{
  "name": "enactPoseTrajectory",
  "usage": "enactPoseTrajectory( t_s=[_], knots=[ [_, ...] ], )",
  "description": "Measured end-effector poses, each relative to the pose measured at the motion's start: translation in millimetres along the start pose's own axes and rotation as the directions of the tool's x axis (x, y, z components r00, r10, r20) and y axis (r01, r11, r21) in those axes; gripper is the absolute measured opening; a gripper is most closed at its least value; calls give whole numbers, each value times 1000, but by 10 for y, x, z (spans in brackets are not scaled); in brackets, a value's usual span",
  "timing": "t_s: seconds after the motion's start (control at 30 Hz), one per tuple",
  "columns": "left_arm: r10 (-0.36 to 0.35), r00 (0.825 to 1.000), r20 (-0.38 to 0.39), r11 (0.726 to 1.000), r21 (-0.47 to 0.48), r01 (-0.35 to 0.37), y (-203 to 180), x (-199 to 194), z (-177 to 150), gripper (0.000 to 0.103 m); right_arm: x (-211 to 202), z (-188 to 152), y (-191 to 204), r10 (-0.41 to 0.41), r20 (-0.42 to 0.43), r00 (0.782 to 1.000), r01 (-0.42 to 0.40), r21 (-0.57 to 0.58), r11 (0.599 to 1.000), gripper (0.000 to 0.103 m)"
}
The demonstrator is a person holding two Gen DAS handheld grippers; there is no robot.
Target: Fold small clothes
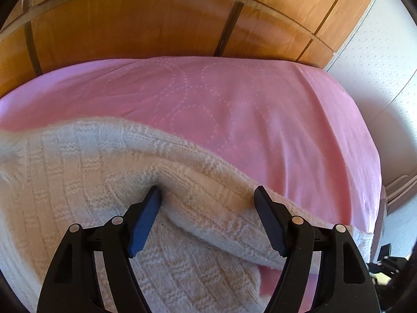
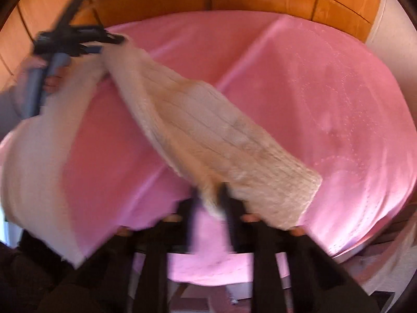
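A cream knitted sweater point(image 1: 86, 182) hangs over the pink bed. In the left wrist view my left gripper point(image 1: 208, 195) has its jaws wide apart with a fold of the knit between them, not pinched. In the blurred right wrist view my right gripper point(image 2: 208, 198) is shut on a bunched edge of the sweater point(image 2: 203, 130) and holds it up above the bed. The left gripper point(image 2: 104, 39) shows there at the top left, at the sweater's other end, which stretches between the two.
A pink patterned bedspread point(image 1: 234, 99) covers the bed. A wooden headboard or wardrobe panel point(image 1: 130, 26) stands behind it. A white wall point(image 1: 378, 65) is at the right. The bed's right edge point(image 1: 375, 182) drops to the floor.
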State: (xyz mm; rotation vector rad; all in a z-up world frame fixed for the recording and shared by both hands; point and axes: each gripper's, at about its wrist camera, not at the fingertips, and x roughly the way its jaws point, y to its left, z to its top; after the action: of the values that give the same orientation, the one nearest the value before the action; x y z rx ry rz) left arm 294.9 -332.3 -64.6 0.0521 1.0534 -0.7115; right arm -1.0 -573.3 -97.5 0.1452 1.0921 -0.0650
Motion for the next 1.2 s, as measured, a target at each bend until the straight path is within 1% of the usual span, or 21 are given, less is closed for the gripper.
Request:
enactPoseTrajectory(
  t_s=[0.07, 0.17, 0.2, 0.3, 0.37, 0.43, 0.5, 0.53, 0.6, 0.63, 0.67, 0.7, 0.77, 0.8, 0.87, 0.97, 1.0, 1.1, 1.13, 1.17, 1.2],
  knots=[
    [-26, 999, 22, 1000, 7, 26, 22, -100, -8, 72, -153, 76, -90, 23, 48, 999, -25, 30, 999, 5],
    [-56, 998, 43, 998, 3, 56, 117, -174, 12, 72, -544, 297, -367, 83, 159, 984, -100, 103, 990, 5],
    [-64, 997, 43, 998, -3, 64, 146, -167, 24, 72, -670, 423, -499, 79, 200, 977, -104, 117, 988, 5],
    [-66, 997, 40, 997, -41, 68, 242, -74, 98, 72, -768, 795, -788, 59, 242, 969, -98, 153, 983, 5],
    [-53, 998, 45, 996, -63, 56, 256, -18, 174, 72, -633, 1147, -1014, 13, 231, 973, -55, 175, 983, 5],
    [-47, 998, 49, 995, -85, 51, 268, 21, 264, 72, -315, 1520, -1234, -24, 188, 982, -16, 208, 978, 5],
    [-15, 998, 55, 994, -112, 21, 303, 39, 345, 72, 33, 1796, -1382, -85, 138, 987, 49, 247, 968, 5],
    [0, 998, 60, 992, -127, 8, 331, 31, 383, 72, 150, 1899, -1417, -94, 127, 987, 56, 275, 960, 6],
    [23, 997, 78, 990, -143, -12, 376, -47, 416, 72, 350, 2078, -1494, -191, 141, 971, 138, 320, 937, 13],
    [38, 994, 99, 989, -148, -23, 410, -136, 409, 72, 379, 2100, -1533, -200, 158, 967, 133, 356, 925, 39],
    [44, 992, 118, 989, -147, -26, 455, -236, 383, 72, 384, 2095, -1584, -200, 182, 963, 112, 404, 908, 58],
    [60, 990, 130, 988, -146, -41, 508, -337, 341, 72, 364, 2032, -1625, -198, 209, 958, 79, 471, 879, 59],
    [82, 986, 144, 987, -152, -60, 632, -525, 225, 72, 364, 1921, -1675, -179, 218, 959, 37, 533, 845, 59],
    [83, 985, 149, 986, -158, -59, 716, -635, 142, 72, 340, 1730, -1697, -169, 229, 958, 2, 589, 808, 59],
    [99, 983, 153, 982, -172, -72, 831, -788, -15, 72, 327, 1453, -1688, -112, 265, 958, -90, 647, 758, 63],
    [101, 983, 152, 970, -236, -63, 1113, -1072, -375, 72, 563, 1088, -1721, 28, 276, 961, -223, 709, 669, 63],
    [109, 983, 149, 963, -262, -68, 1204, -1163, -519, 72, 618, 1050, -1716, 53, 278, 959, -243, 714, 656, 62],
    [152, 979, 133, 942, -321, -102, 1355, -1350, -874, 72, 711, 1094, -1634, 54, 304, 951, -261, 698, 667, 60],
    [158, 979, 125, 936, -335, -108, 1403, -1400, -976, 72, 723, 1152, -1597, 63, 298, 953, -260, 690, 676, 49],
    [175, 978, 115, 925, -359, -124, 1469, -1482, -1138, 72, 717, 1192, -1536, 60, 284, 957, -246, 682, 689, 31],
    [189, 976, 109, 917, -376, -135, 1520, -1540, -1245, 72, 776, 1302, -1557, 50, 261, 964, -218, 672, 708, 20]
  ],
)
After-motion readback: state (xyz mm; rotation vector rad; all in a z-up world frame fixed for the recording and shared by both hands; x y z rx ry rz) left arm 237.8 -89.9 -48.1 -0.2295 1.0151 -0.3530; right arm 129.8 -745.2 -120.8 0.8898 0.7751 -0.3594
